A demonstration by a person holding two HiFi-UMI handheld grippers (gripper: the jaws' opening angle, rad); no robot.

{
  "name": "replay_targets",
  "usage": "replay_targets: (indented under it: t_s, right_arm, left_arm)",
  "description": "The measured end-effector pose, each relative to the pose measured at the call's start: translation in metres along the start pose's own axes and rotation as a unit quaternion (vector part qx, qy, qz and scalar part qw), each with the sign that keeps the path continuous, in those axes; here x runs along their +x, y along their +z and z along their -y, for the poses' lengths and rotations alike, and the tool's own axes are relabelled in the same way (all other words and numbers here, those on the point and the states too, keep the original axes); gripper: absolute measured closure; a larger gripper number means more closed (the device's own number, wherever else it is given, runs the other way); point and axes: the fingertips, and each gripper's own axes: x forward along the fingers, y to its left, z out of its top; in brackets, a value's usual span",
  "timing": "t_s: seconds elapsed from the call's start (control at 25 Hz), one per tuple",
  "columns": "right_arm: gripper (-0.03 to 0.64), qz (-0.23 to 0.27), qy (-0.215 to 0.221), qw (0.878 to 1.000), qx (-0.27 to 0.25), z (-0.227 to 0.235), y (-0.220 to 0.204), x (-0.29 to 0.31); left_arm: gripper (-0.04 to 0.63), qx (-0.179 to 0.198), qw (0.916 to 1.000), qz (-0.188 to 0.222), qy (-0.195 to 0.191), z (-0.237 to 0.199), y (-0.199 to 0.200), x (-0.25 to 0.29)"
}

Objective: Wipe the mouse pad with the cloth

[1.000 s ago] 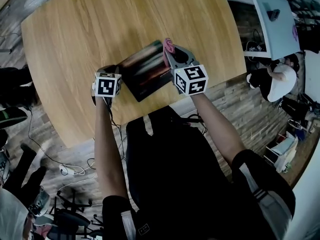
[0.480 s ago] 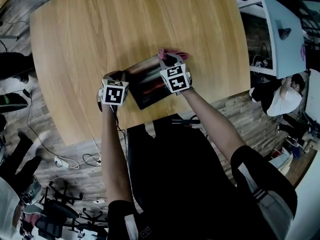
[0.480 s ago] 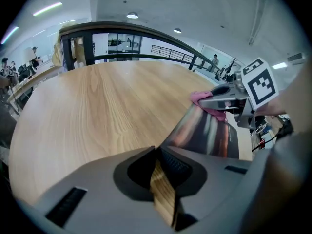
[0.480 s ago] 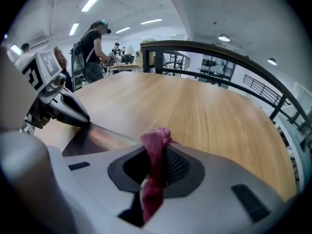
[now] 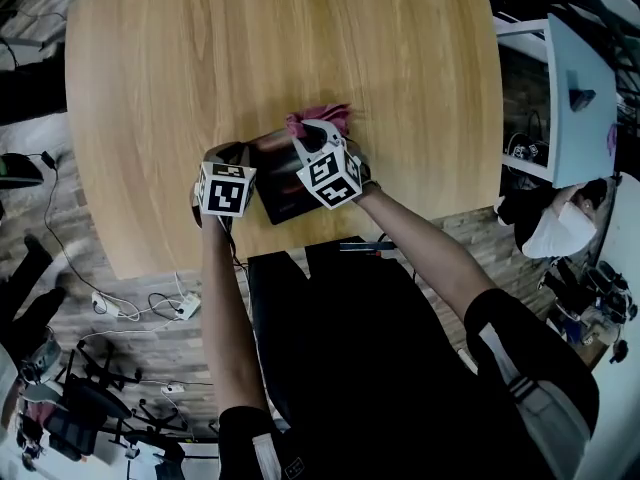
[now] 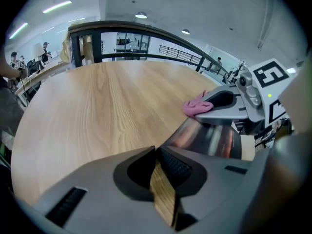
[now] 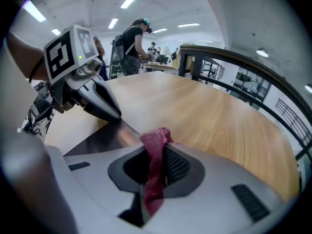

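The mouse pad (image 5: 283, 180) lies near the table's (image 5: 250, 48) near edge, long axis along it, the right gripper (image 5: 305, 134) clamping the cloth (image 5: 322, 120) at its far edge, the left gripper (image 6: 157, 152), jaws closed and empty, at its left corner.

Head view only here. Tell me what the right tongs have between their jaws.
Observer: The right tongs are shut on the pink cloth, with a fold sticking out past the tips.
Operator: Now report the left tongs.
Observer: The left tongs are shut and empty. Only table shows through the slit below the tips.
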Motion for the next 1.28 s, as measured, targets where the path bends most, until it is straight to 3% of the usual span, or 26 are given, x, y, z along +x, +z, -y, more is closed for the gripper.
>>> replay_targets:
  t_s: [0.2,0.56,1.28]
  right_arm:
    - [0.551,0.003,0.043,0.996,-0.074,-0.027,0.01,0.01]
    - [0.551,0.003,0.087,0.984,-0.156,-0.062,-0.003,0.001]
    - [0.551,0.0,0.084,0.988,-0.126,-0.113,-0.072,-0.056]
  left_arm:
    - [0.545,-0.002,1.0,0.006,0.007,-0.007,0.001,0.002]
    - [0.545,-0.007,0.9997,0.013,0.017,-0.009,-0.001,0.002]
    - [0.545,-0.018,0.9989,0.043,0.009,-0.01,0.003,0.002]
